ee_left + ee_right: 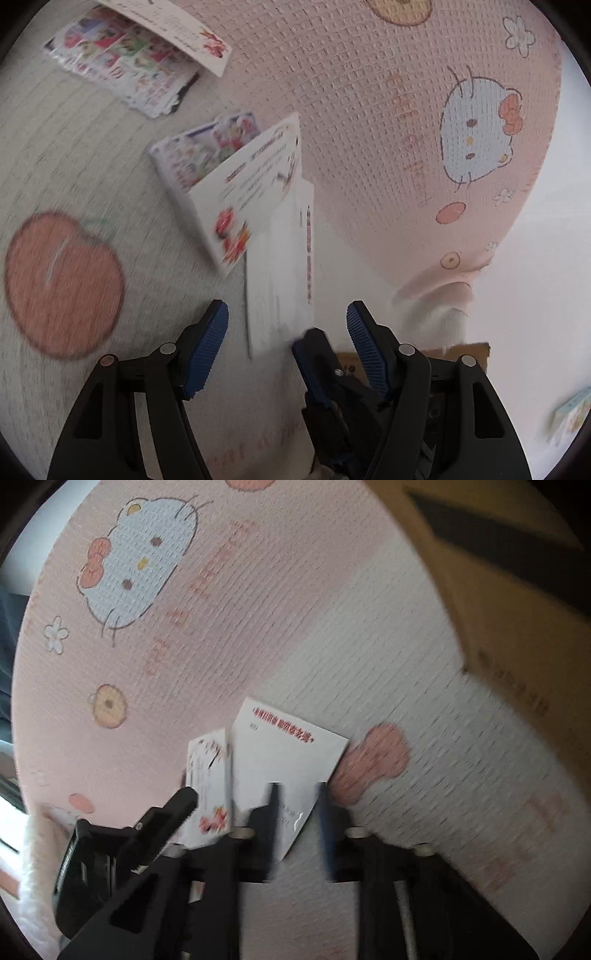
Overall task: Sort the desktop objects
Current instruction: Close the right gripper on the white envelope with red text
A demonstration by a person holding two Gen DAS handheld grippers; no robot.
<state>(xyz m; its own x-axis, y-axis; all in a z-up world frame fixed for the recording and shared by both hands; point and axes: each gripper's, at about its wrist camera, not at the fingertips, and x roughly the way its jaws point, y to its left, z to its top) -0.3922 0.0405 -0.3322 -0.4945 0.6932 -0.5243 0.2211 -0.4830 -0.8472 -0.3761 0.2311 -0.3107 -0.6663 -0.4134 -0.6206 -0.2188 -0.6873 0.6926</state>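
A white card with red print (280, 273) (284, 760) lies on the pink cartoon-cat cloth (369, 110) (221, 609). A white box with red flowers (236, 192) (210, 786) overlaps its far edge. My left gripper (288, 332) is open, its blue pads either side of the card's near end and touching nothing. My right gripper (299, 805) is blurred; its fingers stand apart with the card's near corner showing between them. In the left wrist view the right gripper (317, 358) shows as a dark tip at that corner. In the right wrist view the left gripper (177, 805) reaches in beside the box.
A colourful packet under a white leaflet (122, 62) lies at the far left. An apple motif (62, 284) is printed on the pale part of the cloth. A brown cardboard box (498, 590) (465, 350) stands to the right. Another small packet (572, 413) sits at the right edge.
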